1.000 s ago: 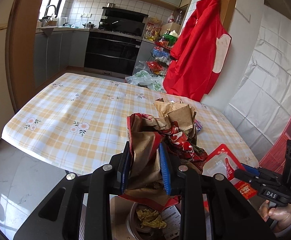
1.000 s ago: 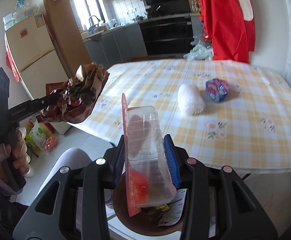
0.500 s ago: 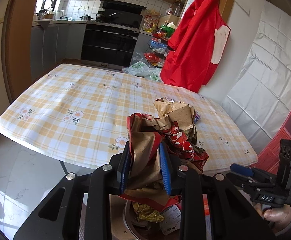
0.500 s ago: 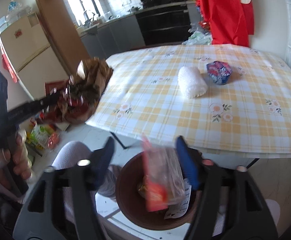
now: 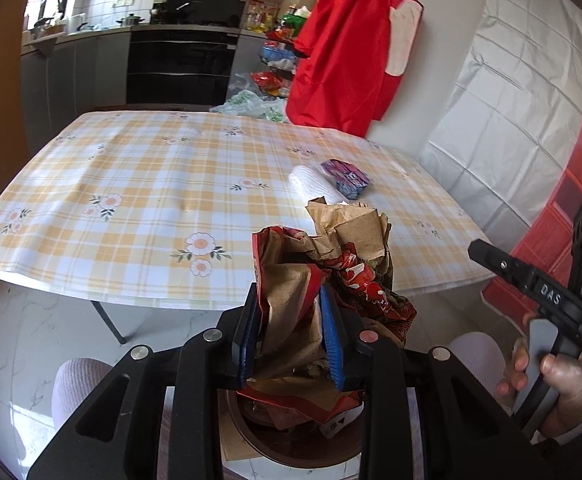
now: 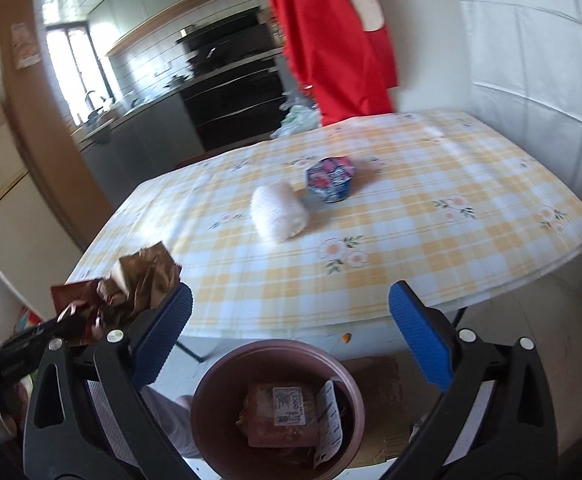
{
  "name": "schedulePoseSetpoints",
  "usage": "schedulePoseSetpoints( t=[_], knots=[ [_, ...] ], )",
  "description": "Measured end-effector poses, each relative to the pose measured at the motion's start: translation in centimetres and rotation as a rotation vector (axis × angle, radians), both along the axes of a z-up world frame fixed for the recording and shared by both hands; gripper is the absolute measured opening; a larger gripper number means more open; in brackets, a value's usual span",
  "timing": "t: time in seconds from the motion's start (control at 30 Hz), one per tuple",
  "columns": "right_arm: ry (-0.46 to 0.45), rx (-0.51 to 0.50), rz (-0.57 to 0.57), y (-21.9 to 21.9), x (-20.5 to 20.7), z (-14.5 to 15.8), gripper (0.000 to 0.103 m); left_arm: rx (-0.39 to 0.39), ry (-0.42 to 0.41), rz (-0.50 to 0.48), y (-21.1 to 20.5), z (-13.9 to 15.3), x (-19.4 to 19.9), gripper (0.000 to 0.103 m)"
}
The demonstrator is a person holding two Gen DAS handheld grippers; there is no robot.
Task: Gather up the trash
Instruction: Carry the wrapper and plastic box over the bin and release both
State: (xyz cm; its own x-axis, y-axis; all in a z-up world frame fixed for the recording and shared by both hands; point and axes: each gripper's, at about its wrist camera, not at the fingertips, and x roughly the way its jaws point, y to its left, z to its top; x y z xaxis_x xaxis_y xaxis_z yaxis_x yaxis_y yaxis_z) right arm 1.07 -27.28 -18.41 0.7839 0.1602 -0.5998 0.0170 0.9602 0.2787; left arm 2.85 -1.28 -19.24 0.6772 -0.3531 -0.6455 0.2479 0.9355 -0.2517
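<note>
In a kitchen, a table under yellow-checked cloth carries a white paper roll and a blue crumpled wrapper, both uncollected. The right gripper has just spread its fingers wide, empty; a clear plastic package lies in the brown round bin. The left gripper fingers pinch crumpled brown-and-red paper trash above that bin.

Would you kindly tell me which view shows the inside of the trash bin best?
The right wrist view: the trash bin lies open below, contents visible. In the left wrist view the crumpled paper bag hides most of it.
</note>
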Motion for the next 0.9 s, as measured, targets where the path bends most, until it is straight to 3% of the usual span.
schedulePoseSetpoints(
  t=[0.47,0.73,0.83,0.9],
  knots=[
    [0.009,0.002,-0.042,-0.1,-0.6,-0.8,0.097,0.004,0.086,-0.107,-2.5,-2.4,0.5,0.03],
    [0.008,0.004,-0.059,-0.4,-0.6,-0.8,0.097,0.013,0.091,-0.167,-3.8,-2.8,0.3,0.031],
    [0.007,0.006,-0.065,-0.5,-0.7,-0.9,0.097,0.018,0.099,-0.189,-4.2,-3.1,0.3,0.039],
    [0.007,0.006,-0.064,-0.6,-0.7,-0.9,0.097,0.02,0.08,-0.177,-4.0,-2.8,0.3,0.058]
  ],
)
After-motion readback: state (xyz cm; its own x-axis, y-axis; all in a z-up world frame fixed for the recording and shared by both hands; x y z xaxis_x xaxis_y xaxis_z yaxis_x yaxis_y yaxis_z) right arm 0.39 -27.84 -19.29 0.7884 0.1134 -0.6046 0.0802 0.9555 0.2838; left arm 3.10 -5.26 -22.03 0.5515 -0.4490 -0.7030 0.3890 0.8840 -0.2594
